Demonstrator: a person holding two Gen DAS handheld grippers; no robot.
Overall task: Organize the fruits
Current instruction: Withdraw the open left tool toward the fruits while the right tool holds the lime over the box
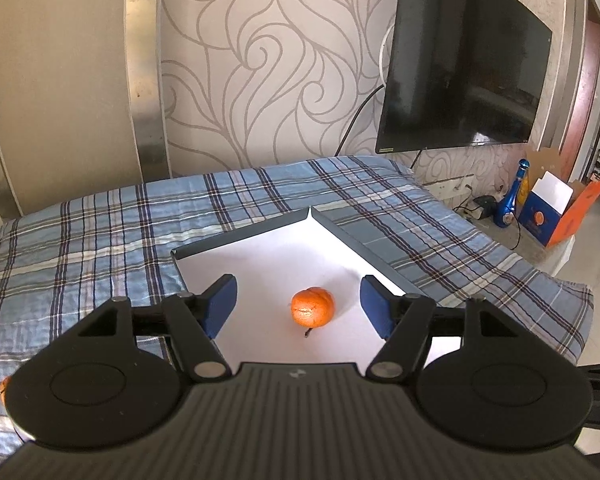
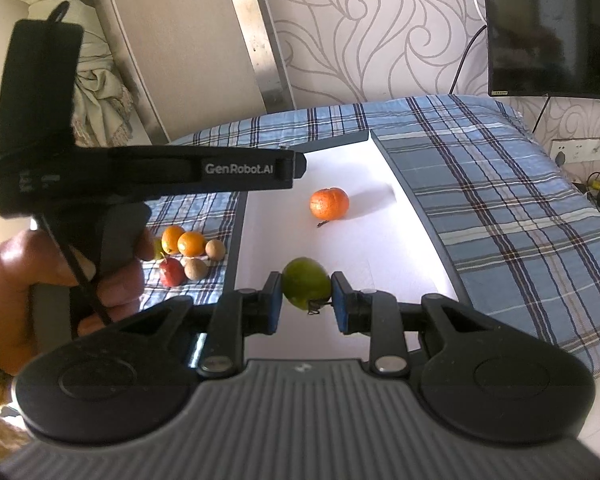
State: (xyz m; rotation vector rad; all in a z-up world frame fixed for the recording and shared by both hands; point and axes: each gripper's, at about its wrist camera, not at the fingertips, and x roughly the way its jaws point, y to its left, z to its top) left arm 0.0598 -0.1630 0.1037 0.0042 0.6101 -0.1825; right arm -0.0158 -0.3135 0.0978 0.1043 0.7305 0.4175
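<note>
- Fruits were split: an orange (image 1: pixel 312 307) lay on the white tray (image 1: pixel 267 252), a green fruit (image 2: pixel 306 289) was clenched in the right tongs (image 2: pixel 306 300) over the tray's near part, and a small pile (image 2: pixel 187 256) waited on the plaid cloth (image 2: pixel 500 216) left of the tray.
- Left tongs (image 1: pixel 297 304) hung released above the orange, pads well apart from it and holding nothing.
- Risk: the green fruit looked pinched near its stem end, so it could squirt out and roll off the tray's near edge.
- Risk: round fruits on the smooth tray may roll into each other when one is set down.
- Risk: the two tongs worked close together and might collide.
</note>
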